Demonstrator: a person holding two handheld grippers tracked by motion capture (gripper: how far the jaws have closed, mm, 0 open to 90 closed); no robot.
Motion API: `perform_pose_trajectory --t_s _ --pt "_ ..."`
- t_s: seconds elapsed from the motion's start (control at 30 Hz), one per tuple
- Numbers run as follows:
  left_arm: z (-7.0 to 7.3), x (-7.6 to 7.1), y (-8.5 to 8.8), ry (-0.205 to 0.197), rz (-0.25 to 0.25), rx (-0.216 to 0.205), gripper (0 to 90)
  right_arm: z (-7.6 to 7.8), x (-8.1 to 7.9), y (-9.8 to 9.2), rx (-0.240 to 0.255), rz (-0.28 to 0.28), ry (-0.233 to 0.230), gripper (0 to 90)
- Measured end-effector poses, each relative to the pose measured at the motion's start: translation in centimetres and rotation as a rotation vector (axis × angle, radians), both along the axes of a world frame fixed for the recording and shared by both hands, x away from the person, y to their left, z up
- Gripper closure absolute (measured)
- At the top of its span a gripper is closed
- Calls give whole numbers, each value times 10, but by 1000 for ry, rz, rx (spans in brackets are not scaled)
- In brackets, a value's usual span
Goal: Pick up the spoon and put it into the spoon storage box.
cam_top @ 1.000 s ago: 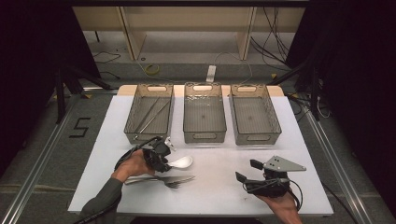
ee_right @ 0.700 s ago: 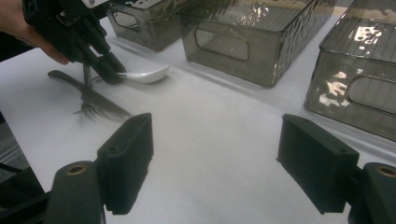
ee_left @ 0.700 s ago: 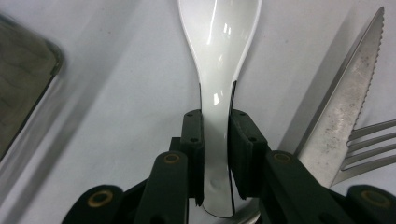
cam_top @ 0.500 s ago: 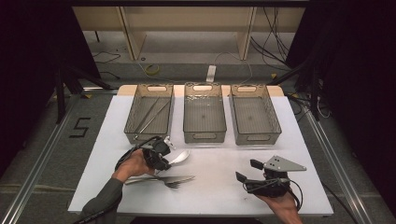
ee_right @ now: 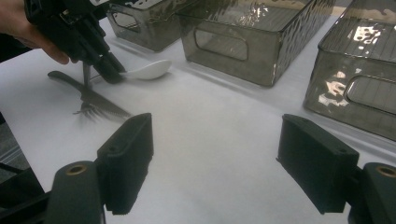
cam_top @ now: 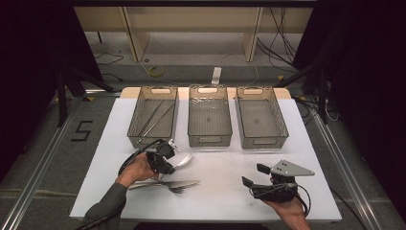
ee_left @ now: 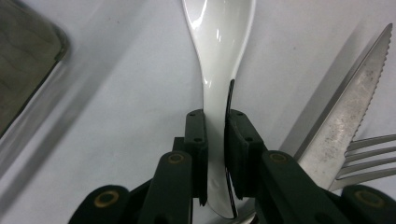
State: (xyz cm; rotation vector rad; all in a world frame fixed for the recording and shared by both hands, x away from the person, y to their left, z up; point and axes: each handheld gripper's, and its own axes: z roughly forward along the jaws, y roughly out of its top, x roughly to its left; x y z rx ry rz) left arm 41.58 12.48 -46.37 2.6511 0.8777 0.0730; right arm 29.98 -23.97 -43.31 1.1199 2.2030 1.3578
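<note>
Spoon (ee_left: 219,56), glossy white ceramic (deep bowl, narrow handle)

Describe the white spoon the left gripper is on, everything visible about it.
The glossy white ceramic-looking spoon has a deep oval bowl and a short, tapering, grooved handle. It lies on the white table, bowl pointing away from the left gripper, whose jaws have just been closing and now pinch the handle from both sides. A serrated steel knife and a metal fork lie beside it, in front of the smoky plastic bins.
</note>
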Motion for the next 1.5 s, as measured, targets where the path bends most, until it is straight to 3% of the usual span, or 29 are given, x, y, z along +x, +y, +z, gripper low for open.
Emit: perform_pose_trajectory --t_s 0.33,0.5,1.07,1.2,1.3,1.5 --pt "0 2 3 13 43 -7 853 0 0 0 3 -1 3 275" --pt "1 2 4 16 37 -25 854 0 0 0 4 -1 4 275" --pt "29 3 6 -87 93 -167 853 -1 1 -2 5 -10 2 275" --pt "36 4 4 -85 97 -213 853 0 0 -3 7 -15 1 275" --pt "40 5 1 -112 93 -203 853 -1 1 -3 7 -17 4 274" --pt "49 10 0 -140 108 -232 853 -1 0 -4 8 -21 7 274"
